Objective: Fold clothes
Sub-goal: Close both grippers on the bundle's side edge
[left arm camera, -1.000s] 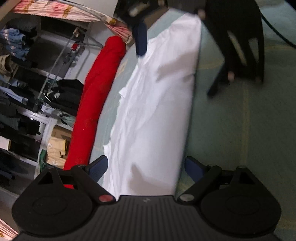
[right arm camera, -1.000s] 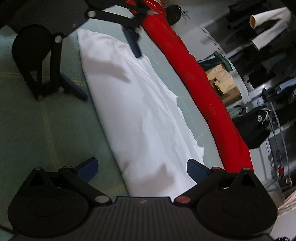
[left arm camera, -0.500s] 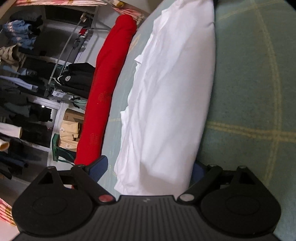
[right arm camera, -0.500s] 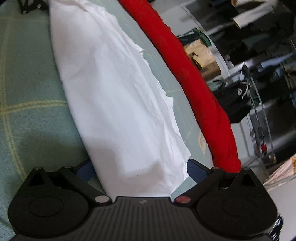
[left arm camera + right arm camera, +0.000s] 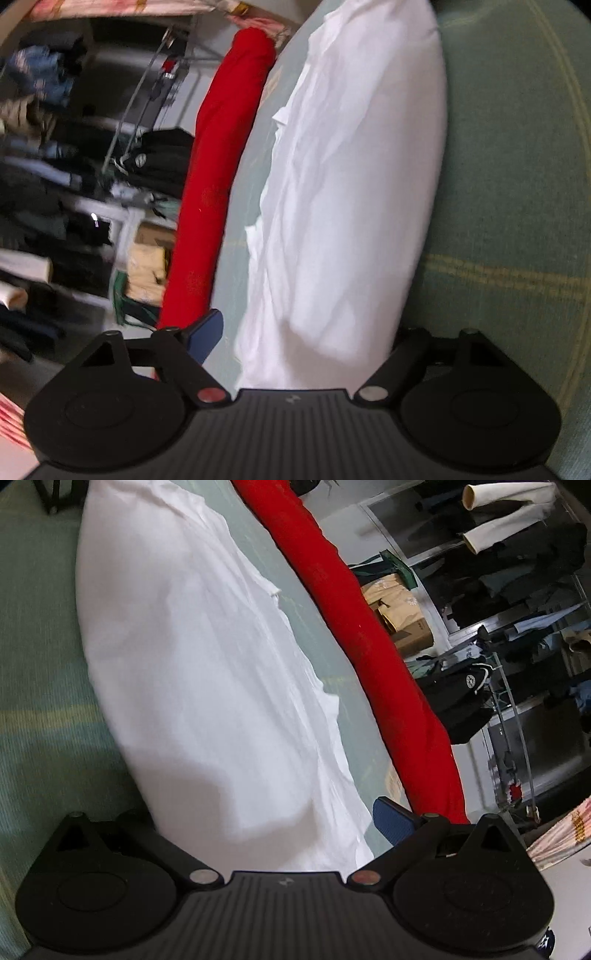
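Left wrist view: lying flat along a pale green woven cover [image 5: 517,221] with faint yellow stripes, a white garment [image 5: 354,206], folded into a long strip, soft and finely creased, smooth along its right fold and ragged with layered edges on the left. Running beside it on the left, apart from it, a red fabric roll [image 5: 210,206], long and tube-shaped, matte. Straddling the near end of the strip, the left gripper [image 5: 306,332], spread wide, only the blue pad of the left finger [image 5: 207,332] showing; right tip hidden under the cloth edge. Blurring at far left, shelves of dark clothing [image 5: 55,184] and a cardboard box [image 5: 147,258].

Right wrist view: stretching from near centre to far left, the same white garment [image 5: 199,657], thin and wrinkled. Curving along its right side, the red fabric roll [image 5: 384,664]. Spreading wide around the near end, the right gripper [image 5: 266,819], blue ribbed pad [image 5: 393,823] bare on the right, left tip buried beneath the cloth. Hanging at far right, dark garments on a rack [image 5: 517,646]; standing beyond the roll, brown cardboard boxes [image 5: 402,616].
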